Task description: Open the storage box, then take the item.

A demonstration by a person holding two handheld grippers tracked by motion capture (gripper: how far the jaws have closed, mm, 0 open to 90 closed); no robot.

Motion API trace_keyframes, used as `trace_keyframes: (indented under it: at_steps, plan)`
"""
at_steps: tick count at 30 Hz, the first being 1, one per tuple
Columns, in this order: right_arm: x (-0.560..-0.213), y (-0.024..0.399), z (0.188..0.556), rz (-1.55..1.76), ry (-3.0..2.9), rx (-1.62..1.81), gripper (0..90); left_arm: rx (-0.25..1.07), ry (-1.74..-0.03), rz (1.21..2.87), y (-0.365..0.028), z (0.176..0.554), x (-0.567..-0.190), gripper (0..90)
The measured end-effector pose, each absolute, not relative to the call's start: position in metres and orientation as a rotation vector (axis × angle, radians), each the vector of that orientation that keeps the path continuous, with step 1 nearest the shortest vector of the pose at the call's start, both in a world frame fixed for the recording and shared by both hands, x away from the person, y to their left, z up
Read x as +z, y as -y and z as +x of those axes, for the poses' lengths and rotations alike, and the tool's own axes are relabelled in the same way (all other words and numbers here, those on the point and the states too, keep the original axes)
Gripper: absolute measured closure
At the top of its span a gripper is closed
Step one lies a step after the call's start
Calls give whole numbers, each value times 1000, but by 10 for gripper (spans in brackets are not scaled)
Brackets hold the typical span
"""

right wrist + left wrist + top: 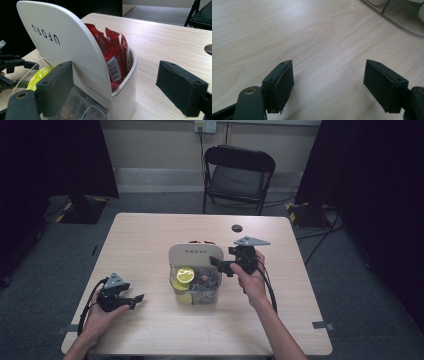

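Mid-tabletop stands the white plastic organiser with clear front bins, its tall lettered back panel upright and long axis running toward the far edge; the right gripper gapes astride that panel, the left gripper gapes empty near the left edge.

Pale wood, white plastic, red and yellow-green showing on the table

The table is showing light wood grain; the organiser is gleaming white with black lettering, its front clear; the sachets are glowing red with white barcode patches; a lid is shining yellow-green; both grippers' pads are looking matt black; the chair is sitting black.
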State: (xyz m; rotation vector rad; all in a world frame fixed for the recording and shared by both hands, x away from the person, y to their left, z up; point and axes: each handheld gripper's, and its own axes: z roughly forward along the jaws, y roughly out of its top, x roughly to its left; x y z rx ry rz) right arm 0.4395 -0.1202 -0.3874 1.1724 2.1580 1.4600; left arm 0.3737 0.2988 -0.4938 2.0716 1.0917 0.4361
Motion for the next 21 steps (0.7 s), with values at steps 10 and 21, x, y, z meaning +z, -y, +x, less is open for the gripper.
trace_keyframes:
  at_steps: [10,21]
  plan:
    - [-388,119,441,1168,-2168,1462,133,401,-1052,2054,-293,370,-485,250]
    - [-384,114,441,1149,-2173,1442,136,331,-993,2013,-281,360,-464,257]
